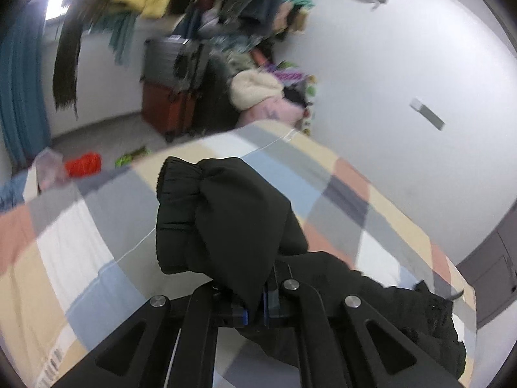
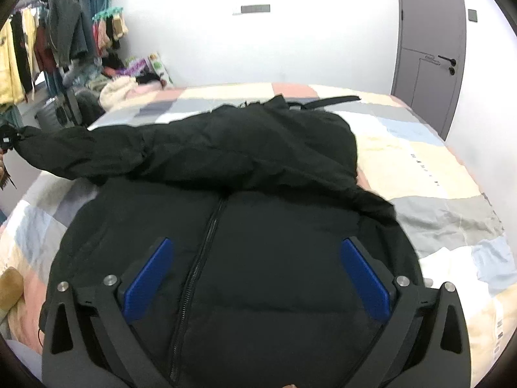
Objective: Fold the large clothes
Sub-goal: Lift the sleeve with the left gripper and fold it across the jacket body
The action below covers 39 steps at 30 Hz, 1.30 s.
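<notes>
A black padded jacket [image 2: 252,213] lies front up on the patchwork bedspread [image 2: 436,174], zip running down its middle. One sleeve [image 2: 80,152] is stretched out to the left, lifted off the bed. My left gripper [image 1: 255,310] is shut on that sleeve [image 1: 226,213] near its elastic cuff [image 1: 177,177], held above the bed. My left gripper also shows at the far left of the right wrist view [image 2: 6,139]. My right gripper [image 2: 255,281] is open, blue pads [image 2: 148,278] wide apart, just above the jacket's chest.
The bed's patchwork cover [image 1: 80,242] spreads under both grippers. Hanging clothes [image 2: 48,38] and piled clothes [image 1: 258,90] with suitcases [image 1: 171,97] stand beyond the bed. A grey door [image 2: 429,48] is at the far right. A red object [image 1: 84,165] lies on the floor.
</notes>
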{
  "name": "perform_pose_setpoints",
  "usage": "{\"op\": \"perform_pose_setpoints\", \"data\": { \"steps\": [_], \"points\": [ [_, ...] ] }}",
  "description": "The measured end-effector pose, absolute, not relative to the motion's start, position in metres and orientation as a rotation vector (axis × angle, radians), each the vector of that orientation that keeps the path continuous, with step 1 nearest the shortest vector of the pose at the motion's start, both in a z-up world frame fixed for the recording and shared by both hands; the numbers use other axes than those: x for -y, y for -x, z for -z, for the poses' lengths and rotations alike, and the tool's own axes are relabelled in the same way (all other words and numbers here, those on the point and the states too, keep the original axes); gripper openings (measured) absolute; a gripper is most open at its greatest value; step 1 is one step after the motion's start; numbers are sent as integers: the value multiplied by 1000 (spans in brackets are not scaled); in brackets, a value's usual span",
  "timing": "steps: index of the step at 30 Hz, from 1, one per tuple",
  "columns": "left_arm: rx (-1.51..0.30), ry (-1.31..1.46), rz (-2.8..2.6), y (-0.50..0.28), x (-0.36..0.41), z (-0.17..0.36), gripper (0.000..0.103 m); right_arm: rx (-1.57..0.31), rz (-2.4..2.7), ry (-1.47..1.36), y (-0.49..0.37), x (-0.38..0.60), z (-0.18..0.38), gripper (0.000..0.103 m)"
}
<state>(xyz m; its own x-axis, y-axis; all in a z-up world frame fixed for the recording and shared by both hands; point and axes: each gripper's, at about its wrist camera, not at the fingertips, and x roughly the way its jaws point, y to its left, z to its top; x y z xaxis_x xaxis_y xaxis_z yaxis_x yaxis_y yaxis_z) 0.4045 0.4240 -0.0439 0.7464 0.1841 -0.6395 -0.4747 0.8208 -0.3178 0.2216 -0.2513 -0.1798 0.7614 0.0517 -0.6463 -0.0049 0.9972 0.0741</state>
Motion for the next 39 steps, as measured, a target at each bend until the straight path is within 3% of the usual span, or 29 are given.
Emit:
{"op": "perform_pose_setpoints", "data": {
  "steps": [11,19,30,39],
  "points": [
    [-590,185,-303,-392,-255,-72,5,-653,-30,-128,-208,281,172,103],
    [-557,10,-140,-405,-104,-101,5,-622,-15,-170,-200,299,177,103],
    [-626,-109,150,-439,117,-20,5,-607,-9,-231,-198,321,186,103],
    [-745,-144,296,-468,233,97,5,-607,80,-300,-206,353,200,103]
  ]
}}
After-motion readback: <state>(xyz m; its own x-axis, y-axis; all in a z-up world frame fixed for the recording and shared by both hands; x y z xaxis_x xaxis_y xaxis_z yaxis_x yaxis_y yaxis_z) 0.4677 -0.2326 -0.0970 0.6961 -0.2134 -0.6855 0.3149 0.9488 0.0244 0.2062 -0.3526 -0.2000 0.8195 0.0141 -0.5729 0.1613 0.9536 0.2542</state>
